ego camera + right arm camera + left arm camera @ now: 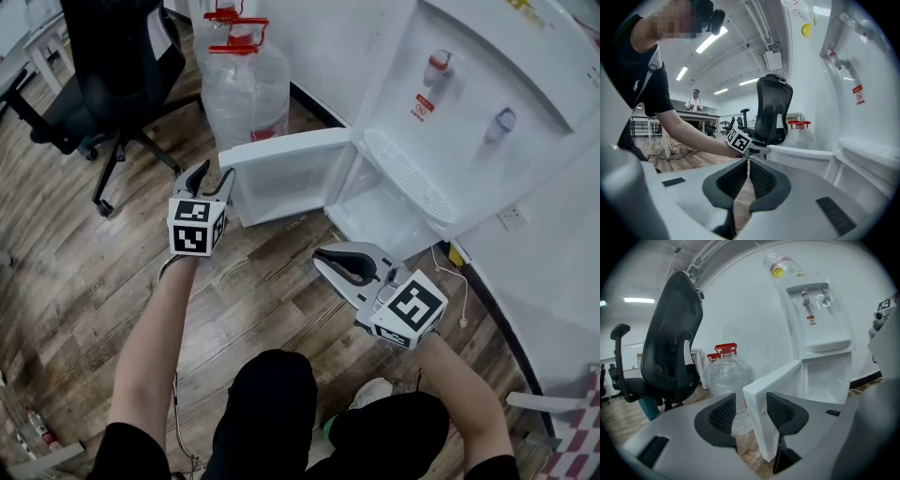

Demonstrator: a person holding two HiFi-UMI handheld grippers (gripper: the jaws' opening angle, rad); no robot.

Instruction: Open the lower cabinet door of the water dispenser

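Observation:
The white water dispenser [469,103] stands at the right, and its lower cabinet door [291,150] is swung out to the left, so the white compartment [375,211] shows. My left gripper [210,180] is at the door's free edge. In the left gripper view the door [776,380] edge stands between the open jaws of the left gripper [751,411]; the left pad [723,414] is clear of it. My right gripper [330,262] hangs lower, in front of the compartment, shut with nothing in it. The right gripper view shows the right gripper [748,176] with pads together.
Two clear water bottles [246,89] with red caps stand just behind the open door. A black office chair [112,66] is at the far left on the wooden floor. A wall socket [511,217] and a white cable lie right of the dispenser. My knees [272,412] are below.

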